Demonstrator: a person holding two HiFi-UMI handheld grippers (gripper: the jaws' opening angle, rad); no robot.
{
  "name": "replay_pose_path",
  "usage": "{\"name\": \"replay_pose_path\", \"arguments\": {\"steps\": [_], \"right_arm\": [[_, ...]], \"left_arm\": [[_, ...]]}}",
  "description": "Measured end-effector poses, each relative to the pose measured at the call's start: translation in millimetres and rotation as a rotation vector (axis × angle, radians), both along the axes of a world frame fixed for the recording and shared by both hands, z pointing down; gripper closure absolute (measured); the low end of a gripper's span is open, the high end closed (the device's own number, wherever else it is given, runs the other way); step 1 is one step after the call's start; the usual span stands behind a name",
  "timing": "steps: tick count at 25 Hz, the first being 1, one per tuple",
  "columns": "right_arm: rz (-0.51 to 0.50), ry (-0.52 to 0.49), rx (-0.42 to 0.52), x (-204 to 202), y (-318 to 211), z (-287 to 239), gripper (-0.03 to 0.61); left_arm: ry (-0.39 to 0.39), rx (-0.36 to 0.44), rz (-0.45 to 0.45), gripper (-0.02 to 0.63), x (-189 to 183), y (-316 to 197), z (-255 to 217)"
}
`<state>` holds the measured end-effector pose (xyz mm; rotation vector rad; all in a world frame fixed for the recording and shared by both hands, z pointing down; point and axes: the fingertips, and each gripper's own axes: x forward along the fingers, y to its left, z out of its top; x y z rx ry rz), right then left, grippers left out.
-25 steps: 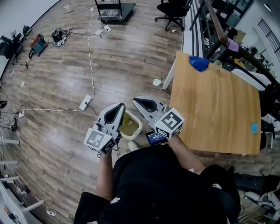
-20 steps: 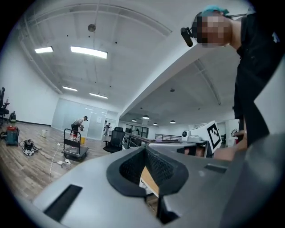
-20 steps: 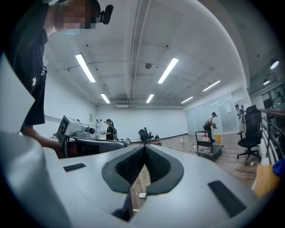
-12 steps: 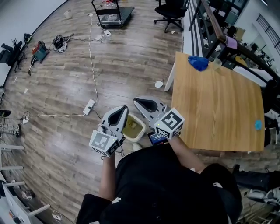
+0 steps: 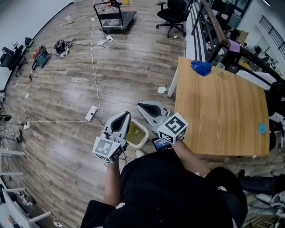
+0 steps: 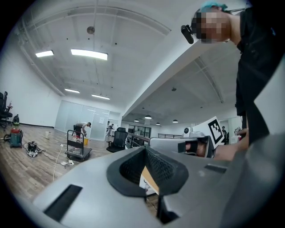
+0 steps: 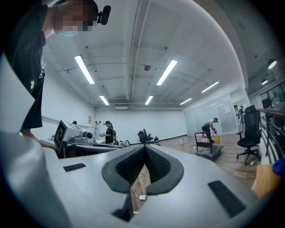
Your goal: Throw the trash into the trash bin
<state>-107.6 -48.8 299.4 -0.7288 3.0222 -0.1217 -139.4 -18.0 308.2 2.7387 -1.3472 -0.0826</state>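
A small cream trash bin (image 5: 144, 133) stands on the wooden floor right in front of the person, with something yellowish inside. My left gripper (image 5: 126, 115) hovers over its left side and my right gripper (image 5: 140, 105) over its far right side, both held level. In the left gripper view the left gripper (image 6: 144, 149) has its jaws together with nothing between them. The right gripper (image 7: 144, 147) is likewise shut and empty. A crumpled white scrap (image 5: 161, 89) lies on the floor by the table leg. A crumpled blue thing (image 5: 201, 67) sits on the wooden table (image 5: 218, 111).
A cup (image 5: 221, 67) stands beside the blue thing, and a small blue item (image 5: 261, 128) lies at the table's right edge. A power strip (image 5: 91, 112) with a long white cable crosses the floor on the left. A cart (image 5: 113, 11) and an office chair (image 5: 171, 9) stand far off.
Both grippers have kept their place and stayed shut. Only the head view has shifted slightly.
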Motion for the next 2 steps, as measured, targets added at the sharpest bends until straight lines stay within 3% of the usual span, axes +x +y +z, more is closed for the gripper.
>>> {"name": "replay_pose_path", "arguments": {"steps": [2], "right_arm": [[-0.003,0.005,-0.007,-0.4,2.3,1.0,0.581]], "left_arm": [[0.006,-0.005,0.001,0.617,0.4,2.1,1.0]]}}
